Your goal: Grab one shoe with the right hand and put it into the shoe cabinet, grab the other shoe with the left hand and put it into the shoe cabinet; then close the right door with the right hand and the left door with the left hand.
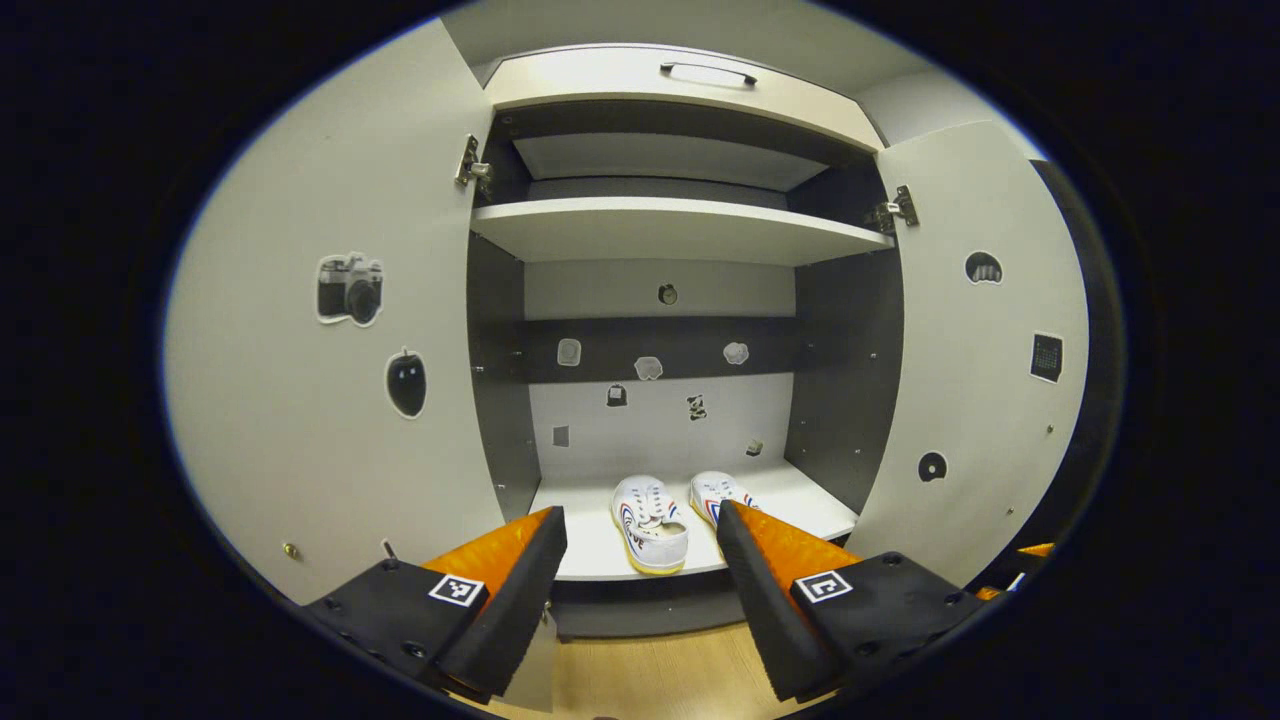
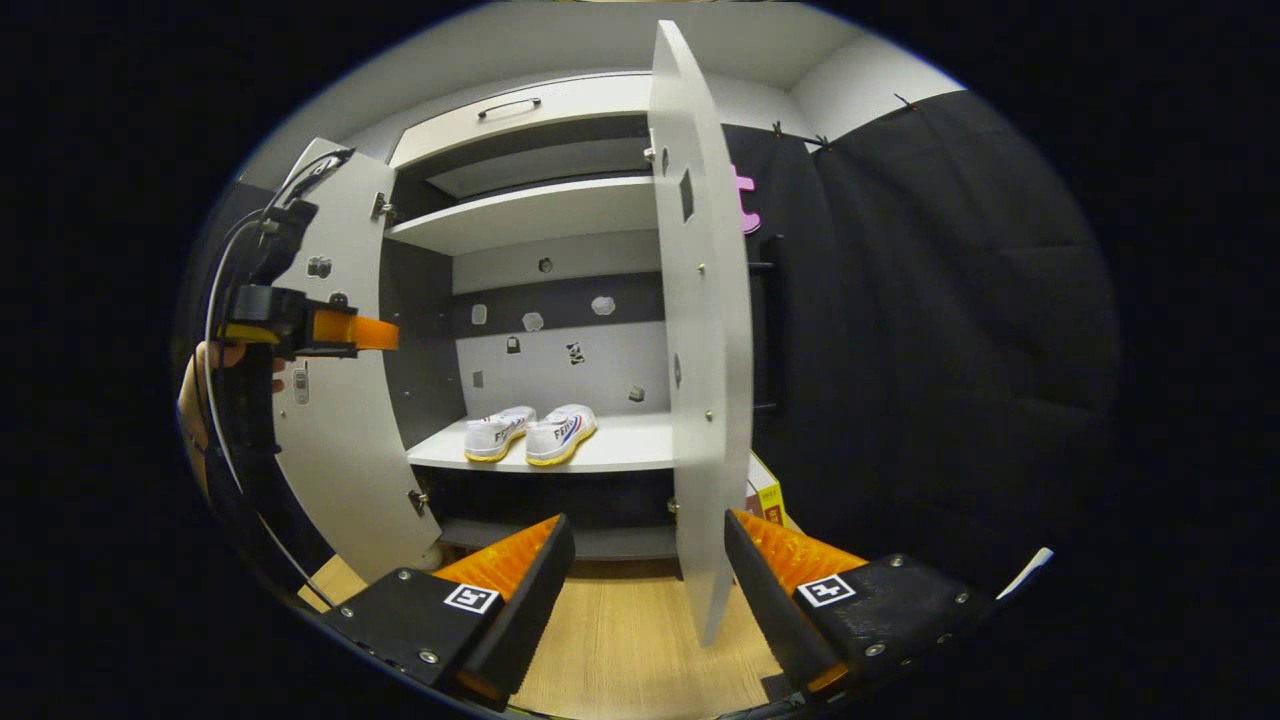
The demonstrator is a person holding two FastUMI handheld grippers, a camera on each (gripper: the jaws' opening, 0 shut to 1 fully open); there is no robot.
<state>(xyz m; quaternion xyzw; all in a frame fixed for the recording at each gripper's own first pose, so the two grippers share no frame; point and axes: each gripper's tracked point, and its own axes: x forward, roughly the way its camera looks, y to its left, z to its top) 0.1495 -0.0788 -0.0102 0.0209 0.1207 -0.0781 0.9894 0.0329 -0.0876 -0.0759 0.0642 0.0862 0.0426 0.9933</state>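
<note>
Both tongs, left (image 1: 640, 560) and right (image 2: 648, 560), gape wide, empty. Shoes (image 1: 650, 520) side by side on bottom shelf (image 1: 800, 500) (toes inward, long axes front-to-back); doors (image 2: 700, 330) open.

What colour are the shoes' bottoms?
Yellow soles on the white shoes, clearest in the right gripper view.

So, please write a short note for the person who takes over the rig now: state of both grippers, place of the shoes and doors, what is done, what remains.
Left gripper: open, empty, facing the open cabinet.
Right gripper: open, empty, with the edge of the right door between its fingers, not clamped.
Both shoes stand side by side on the lower shelf.
Left door and right door are open.
Done: both shoes placed.
Left: close the right door with the right gripper, then the left door with the left gripper.
</note>
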